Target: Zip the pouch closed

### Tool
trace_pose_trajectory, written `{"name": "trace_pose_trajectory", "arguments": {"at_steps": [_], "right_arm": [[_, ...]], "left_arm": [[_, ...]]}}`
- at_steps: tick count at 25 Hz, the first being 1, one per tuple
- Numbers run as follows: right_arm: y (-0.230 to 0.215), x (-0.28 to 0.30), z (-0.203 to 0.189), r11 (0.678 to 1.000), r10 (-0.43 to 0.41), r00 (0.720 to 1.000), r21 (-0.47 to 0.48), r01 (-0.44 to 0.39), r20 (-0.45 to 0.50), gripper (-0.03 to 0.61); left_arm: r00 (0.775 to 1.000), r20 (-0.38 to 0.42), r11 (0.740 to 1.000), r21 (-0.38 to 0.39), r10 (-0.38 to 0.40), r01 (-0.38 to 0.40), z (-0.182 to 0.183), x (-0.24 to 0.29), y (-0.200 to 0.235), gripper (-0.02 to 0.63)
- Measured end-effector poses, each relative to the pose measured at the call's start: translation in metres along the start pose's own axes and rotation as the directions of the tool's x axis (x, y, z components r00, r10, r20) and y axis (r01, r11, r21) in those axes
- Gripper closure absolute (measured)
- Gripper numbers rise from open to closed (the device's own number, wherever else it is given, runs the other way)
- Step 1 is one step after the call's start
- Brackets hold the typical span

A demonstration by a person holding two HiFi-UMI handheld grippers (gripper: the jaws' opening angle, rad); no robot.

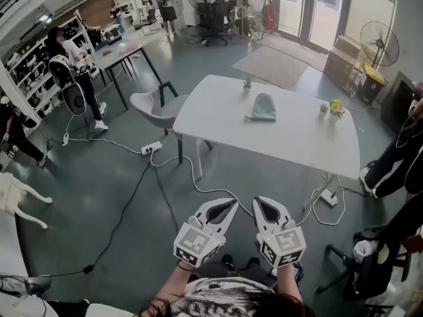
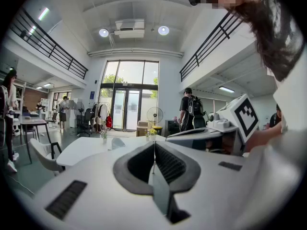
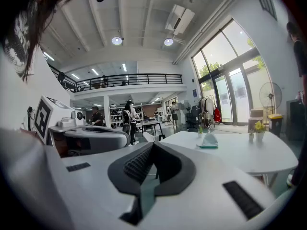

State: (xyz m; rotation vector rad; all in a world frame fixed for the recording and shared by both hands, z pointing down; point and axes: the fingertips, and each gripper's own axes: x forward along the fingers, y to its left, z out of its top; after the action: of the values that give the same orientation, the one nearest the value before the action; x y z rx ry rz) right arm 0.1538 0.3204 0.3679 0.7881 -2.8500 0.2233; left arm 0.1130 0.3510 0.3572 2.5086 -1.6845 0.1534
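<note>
Pouch point(image 1: 264, 107), grey-green, on white table point(image 1: 297, 140)

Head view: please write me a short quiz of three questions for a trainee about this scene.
1. Where does the pouch lie?
2. True or false: the left gripper and the right gripper are both shut and empty.
3. What stands near the right end of the white table in the head view? A) small yellow plant B) cup C) laptop
Key: 1 on the white table, apart from both grippers; 2 true; 3 A.
</note>
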Motion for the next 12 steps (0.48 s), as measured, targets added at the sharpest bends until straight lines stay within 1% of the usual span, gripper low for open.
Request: {"name": "trace_pose_trajectory", "arguments": {"at_steps": [5,12], "right_arm": [[0.005,0.004,-0.004,1.000,-0.009,1.000,-0.007,0.009,-0.010,0.584],[0.003,0.014,-0.007,0.999,-0.019,0.999,-0.030,0.018,-0.030,0.583]], "left_arm": [[1.000,-0.001,1.000,-0.009,-0.006,0.006,-0.007,-0.004,0.007,0.601],[0.999,0.008,0.999,-0.040,-0.032,0.033,-0.010,0.008,0.014,0.601]]}}
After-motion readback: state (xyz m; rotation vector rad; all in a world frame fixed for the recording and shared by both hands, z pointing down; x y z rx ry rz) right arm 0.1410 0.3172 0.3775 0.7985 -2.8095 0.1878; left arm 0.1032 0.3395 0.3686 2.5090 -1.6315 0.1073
